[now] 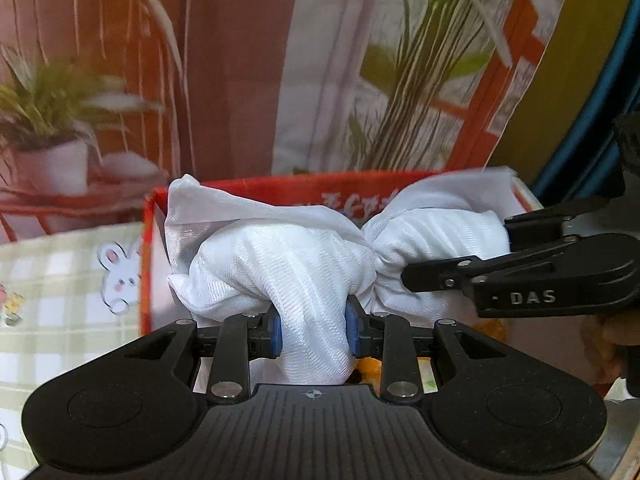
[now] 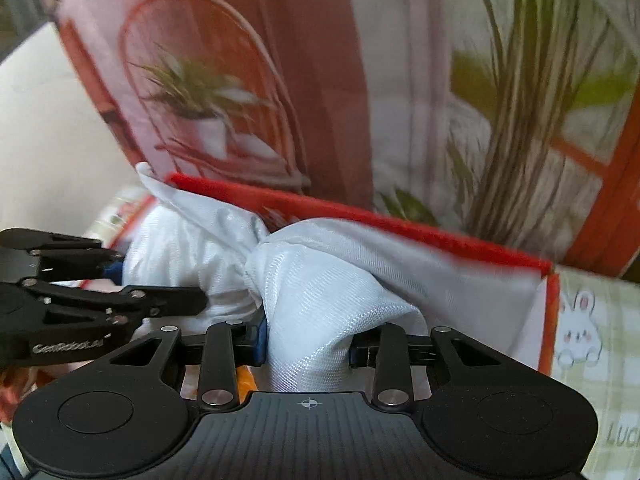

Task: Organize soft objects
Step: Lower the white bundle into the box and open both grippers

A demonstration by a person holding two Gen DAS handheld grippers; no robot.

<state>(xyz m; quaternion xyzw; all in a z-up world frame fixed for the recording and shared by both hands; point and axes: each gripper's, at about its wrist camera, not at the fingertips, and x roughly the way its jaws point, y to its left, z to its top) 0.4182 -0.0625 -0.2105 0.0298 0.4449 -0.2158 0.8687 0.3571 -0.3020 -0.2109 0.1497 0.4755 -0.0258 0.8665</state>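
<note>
- My left gripper (image 1: 313,336) has its blue pads (image 1: 274,337) clamped on a bunched fold of the white cloth (image 1: 280,264), low in the centre of the left wrist view.
- My right gripper (image 2: 306,342) is pinched on the other bunch of the same cloth, low centre in its own view; it also reaches in from the right edge of the left view.
- The cloth hangs between my two grips, twisted into a knot-like waist at mid-frame, with both lobes sitting over the mouth of the red-rimmed box (image 1: 280,182).
- The box stands on a checked mat with a rabbit print (image 1: 120,276), in front of a backdrop showing a potted plant at upper left.
- Something orange lies below the cloth, too hidden and blurred to name.
- I judge the step to be lowering the cloth into the box.
- Next I would need to sink both ends below the rim together, keep the loose corner at the left wall from catching, then release.
</note>
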